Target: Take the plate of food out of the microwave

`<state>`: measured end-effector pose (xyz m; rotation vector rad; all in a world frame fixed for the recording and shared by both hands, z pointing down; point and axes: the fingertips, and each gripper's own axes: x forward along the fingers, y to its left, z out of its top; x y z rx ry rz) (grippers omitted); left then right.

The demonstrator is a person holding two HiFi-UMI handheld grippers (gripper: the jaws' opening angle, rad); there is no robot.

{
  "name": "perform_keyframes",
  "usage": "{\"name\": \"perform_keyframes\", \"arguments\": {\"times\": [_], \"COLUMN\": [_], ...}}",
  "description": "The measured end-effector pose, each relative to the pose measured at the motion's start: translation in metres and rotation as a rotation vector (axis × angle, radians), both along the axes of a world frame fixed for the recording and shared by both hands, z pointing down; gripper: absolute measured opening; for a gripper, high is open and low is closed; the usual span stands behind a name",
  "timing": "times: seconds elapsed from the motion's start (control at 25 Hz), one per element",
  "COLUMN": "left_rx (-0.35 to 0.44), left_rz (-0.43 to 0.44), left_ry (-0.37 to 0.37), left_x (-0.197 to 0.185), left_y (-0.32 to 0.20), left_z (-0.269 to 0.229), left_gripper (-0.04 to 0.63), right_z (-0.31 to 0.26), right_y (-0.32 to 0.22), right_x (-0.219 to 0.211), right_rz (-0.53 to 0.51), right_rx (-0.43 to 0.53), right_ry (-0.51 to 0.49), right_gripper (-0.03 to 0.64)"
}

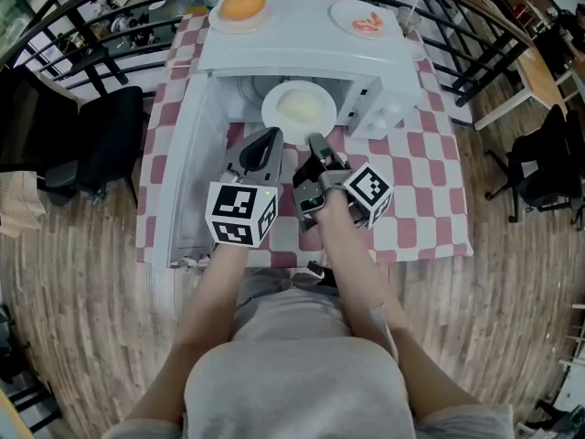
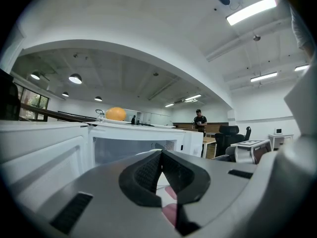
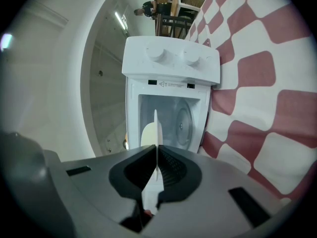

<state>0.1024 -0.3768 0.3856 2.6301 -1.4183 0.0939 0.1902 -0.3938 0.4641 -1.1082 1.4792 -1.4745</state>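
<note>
A white plate of pale food (image 1: 299, 108) sits at the mouth of the white microwave (image 1: 292, 62), whose door (image 1: 183, 172) hangs open to the left. My right gripper (image 1: 315, 140) is shut on the plate's near rim. In the right gripper view the plate (image 3: 151, 133) shows edge-on between the pads of the right gripper (image 3: 157, 150), with the microwave's cavity (image 3: 171, 123) behind. My left gripper (image 1: 271, 135) is beside it at the plate's near-left rim. In its own view the left gripper (image 2: 161, 155) has its jaws together with nothing between them.
On top of the microwave stand a plate with an orange (image 1: 242, 9) and a plate of red food (image 1: 366, 21). The table carries a red-and-white checked cloth (image 1: 420, 172). Black chairs (image 1: 101, 135) and a railing (image 1: 82, 26) stand round the table.
</note>
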Motion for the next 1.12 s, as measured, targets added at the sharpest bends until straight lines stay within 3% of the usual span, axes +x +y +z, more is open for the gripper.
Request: {"name": "perform_keyframes", "arguments": {"times": [0.4,0.76,1.12], "left_rx": [0.019,0.115,0.137], "left_rz": [-0.008,0.001,-0.023], "left_ry": [0.000,-0.014,-0.023], "left_x": [0.009,0.018,0.010], "left_y": [0.015,0.032,0.037], "left_z": [-0.010,-0.022,-0.025], "left_gripper": [0.002,0.002,0.002], "right_z": [-0.016,-0.031,-0.042], "right_y": [0.024,0.036,0.039], "right_x": [0.008,0.011,0.007], "right_rz": [-0.003,0.003,0.032], "right_rx": [0.023,0.047,0.088], "right_ry": [-0.002,0.012,-0.006], "right_gripper": [0.032,0.032,0.032]}}
